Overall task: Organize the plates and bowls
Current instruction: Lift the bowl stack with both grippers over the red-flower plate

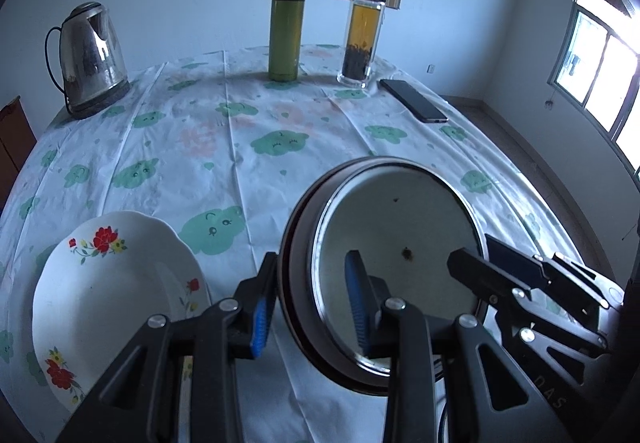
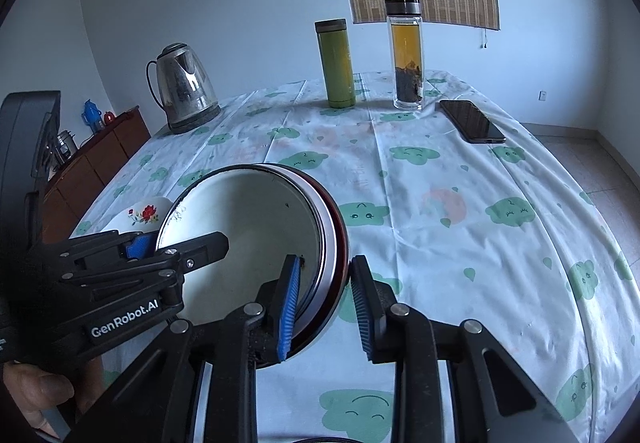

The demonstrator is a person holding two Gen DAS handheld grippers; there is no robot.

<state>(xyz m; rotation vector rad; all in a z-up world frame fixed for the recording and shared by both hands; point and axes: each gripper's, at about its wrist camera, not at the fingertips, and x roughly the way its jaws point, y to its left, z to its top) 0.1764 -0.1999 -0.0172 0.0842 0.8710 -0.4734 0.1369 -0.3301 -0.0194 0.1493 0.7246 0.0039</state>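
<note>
Left wrist view: the enamel bowl is held tilted above the table, its rim pinched by the left gripper and the right gripper. A flowered plate lies beside it.

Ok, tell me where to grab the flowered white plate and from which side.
Take the flowered plate by its scalloped rim, one finger over and one under, probably from its near edge. It lies flat on the tablecloth, so only the raised rim offers a pinch. Both the left gripper and the right gripper are clamped on the bowl's wall, so one must let go first.
</note>
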